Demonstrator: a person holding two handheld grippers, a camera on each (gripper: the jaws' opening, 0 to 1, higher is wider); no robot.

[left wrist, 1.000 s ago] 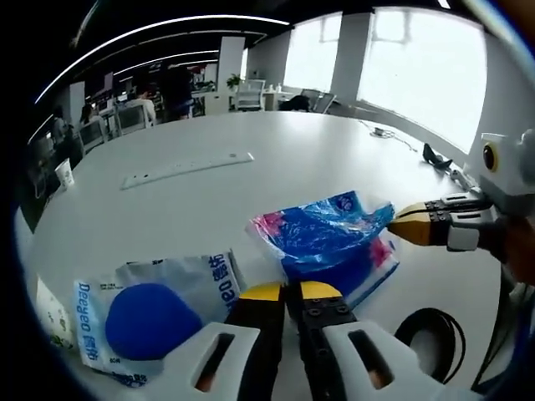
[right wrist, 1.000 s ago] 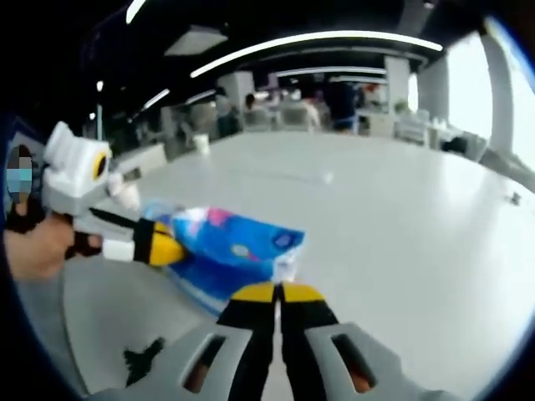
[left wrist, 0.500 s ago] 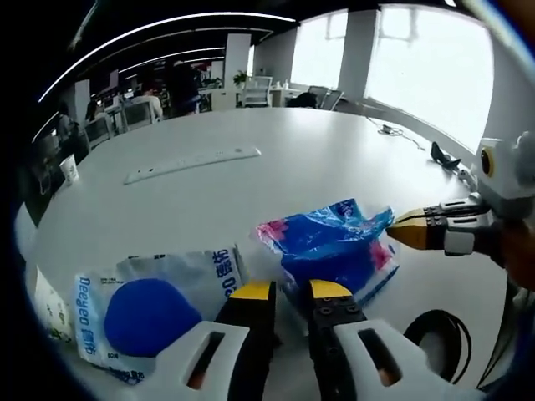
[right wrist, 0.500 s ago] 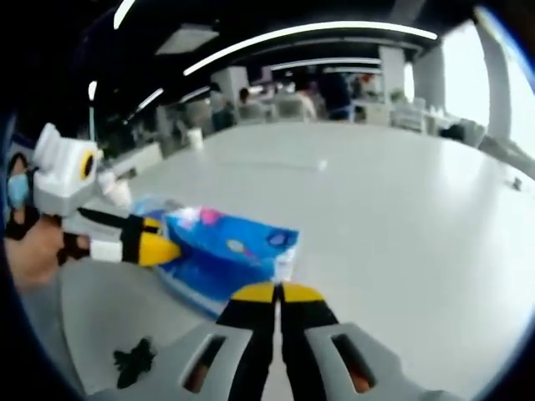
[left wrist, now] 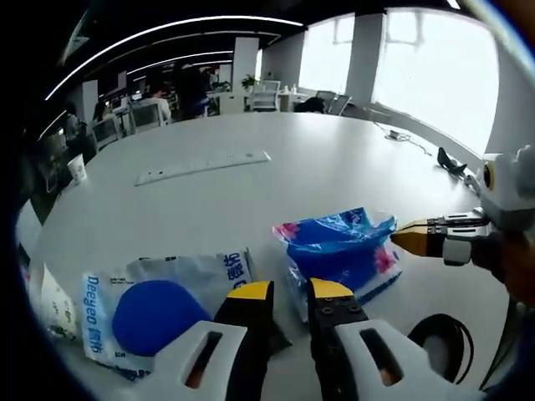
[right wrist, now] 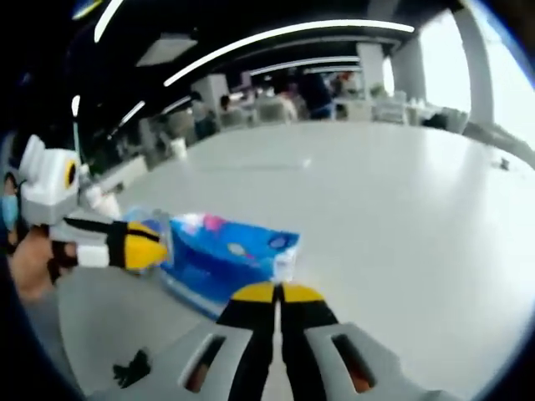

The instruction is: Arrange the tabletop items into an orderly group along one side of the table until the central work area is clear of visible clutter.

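My left hand-held gripper [left wrist: 288, 290] sits low over the white counter [left wrist: 251, 192], jaws a narrow gap apart and holding nothing. Just ahead of it lies the blue pack [left wrist: 341, 253], crinkled plastic with pink print. To its left, touching the near jaw, is a white pouch [left wrist: 159, 301] with a round blue pad showing through (lettering reads "Deeyeo"). A long white strip [left wrist: 203, 166] lies well apart, farther up the counter. A black loop [left wrist: 441, 342] rests near the right edge.

My right hand-held gripper [right wrist: 277, 292] has its yellow tips pressed together, nothing between them that I can see; the blue pack [right wrist: 224, 257] lies just ahead. A small black object [right wrist: 132, 368] sits at lower left, too blurred to identify.
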